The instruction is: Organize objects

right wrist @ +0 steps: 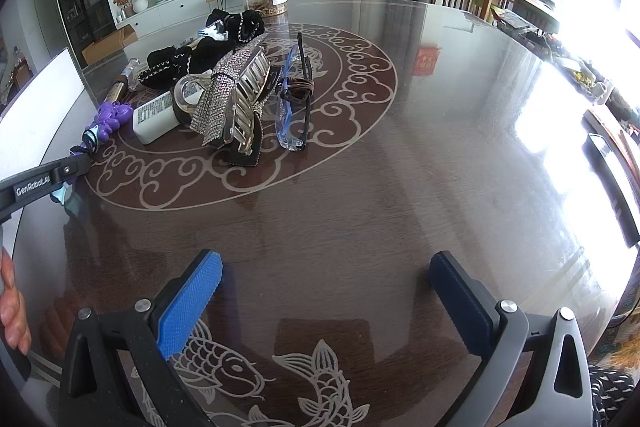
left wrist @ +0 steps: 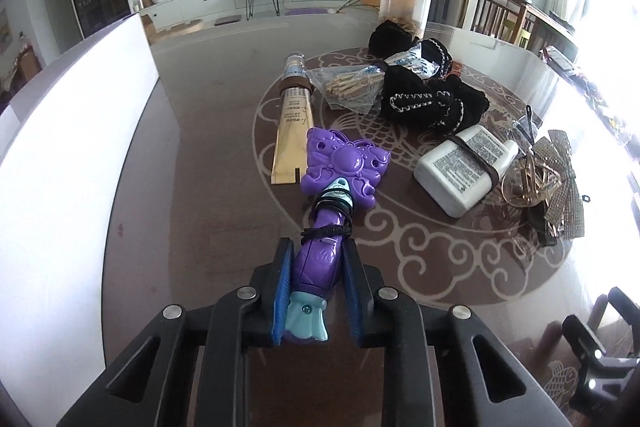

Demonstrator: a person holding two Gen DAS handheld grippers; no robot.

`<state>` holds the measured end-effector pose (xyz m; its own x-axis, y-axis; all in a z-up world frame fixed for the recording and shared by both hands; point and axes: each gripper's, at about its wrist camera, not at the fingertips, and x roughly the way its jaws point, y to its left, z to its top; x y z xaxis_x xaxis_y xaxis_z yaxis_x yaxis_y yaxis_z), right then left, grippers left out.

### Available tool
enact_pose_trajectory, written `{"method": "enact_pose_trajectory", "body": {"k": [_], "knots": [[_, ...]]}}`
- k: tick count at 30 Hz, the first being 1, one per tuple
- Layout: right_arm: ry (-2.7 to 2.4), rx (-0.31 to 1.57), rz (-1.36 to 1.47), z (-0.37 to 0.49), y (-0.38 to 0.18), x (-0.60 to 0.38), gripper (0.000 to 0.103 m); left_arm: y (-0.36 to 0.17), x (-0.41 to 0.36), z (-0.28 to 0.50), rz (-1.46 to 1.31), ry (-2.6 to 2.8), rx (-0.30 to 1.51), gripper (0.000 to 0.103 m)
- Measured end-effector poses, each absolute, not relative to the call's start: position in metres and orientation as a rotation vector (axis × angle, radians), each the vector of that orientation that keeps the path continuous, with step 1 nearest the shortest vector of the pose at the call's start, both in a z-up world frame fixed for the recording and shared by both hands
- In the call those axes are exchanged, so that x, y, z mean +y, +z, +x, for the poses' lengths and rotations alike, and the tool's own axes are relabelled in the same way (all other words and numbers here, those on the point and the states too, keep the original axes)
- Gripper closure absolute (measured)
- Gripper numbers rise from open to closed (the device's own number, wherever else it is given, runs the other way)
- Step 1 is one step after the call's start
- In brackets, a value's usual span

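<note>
Now left tongs clamped on purple wand, gold tube touching, right tongs wide, empty.

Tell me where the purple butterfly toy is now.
In the left wrist view, the purple butterfly toy is centre, its handle clamped in the left gripper, beside the gold tube.

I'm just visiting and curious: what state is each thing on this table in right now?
Left tongs: shut on the purple wand.
Purple wand: gripped by its handle.
Right tongs: open, empty.
Clear jar: upright, lidded.
White bottle: lying down, banded.
Gold tube: lying flat.
</note>
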<state>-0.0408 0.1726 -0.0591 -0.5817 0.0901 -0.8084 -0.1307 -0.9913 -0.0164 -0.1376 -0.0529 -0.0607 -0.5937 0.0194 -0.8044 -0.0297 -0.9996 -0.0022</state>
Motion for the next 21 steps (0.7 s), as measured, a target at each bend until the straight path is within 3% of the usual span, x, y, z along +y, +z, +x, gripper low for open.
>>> {"method": "enact_pose_trajectory", "body": {"k": [11, 12, 14, 15, 16, 18, 21], "knots": [[2.688, 0.068, -1.369, -0.041, -0.059, 0.172, 0.000, -0.061, -0.039, -0.077, -1.377, 2.755, 0.134, 0.079], [2.688, 0.069, -1.369, -0.041, -0.059, 0.172, 0.000, -0.061, -0.040, -0.079, -1.379, 2.755, 0.127, 0.075], [2.688, 0.068, -1.369, -0.041, -0.059, 0.172, 0.000, -0.061, -0.046, -0.085, -1.394, 2.782, 0.110, 0.056], [2.689, 0.067, -1.368, -0.041, -0.059, 0.172, 0.000, -0.062, -0.047, -0.088, -1.403, 2.795, 0.104, 0.037], [2.689, 0.068, -1.368, -0.041, -0.059, 0.172, 0.000, -0.064, -0.052, -0.090, -1.417, 2.808, 0.082, 0.026], [2.691, 0.069, -1.368, -0.041, -0.058, 0.172, 0.000, -0.067, -0.063, -0.091, -1.428, 2.798, -0.015, 0.020], [2.693, 0.071, -1.369, -0.042, -0.057, 0.172, 0.000, -0.069, -0.059, -0.090, -1.435, 2.773, 0.020, 0.007]]}}
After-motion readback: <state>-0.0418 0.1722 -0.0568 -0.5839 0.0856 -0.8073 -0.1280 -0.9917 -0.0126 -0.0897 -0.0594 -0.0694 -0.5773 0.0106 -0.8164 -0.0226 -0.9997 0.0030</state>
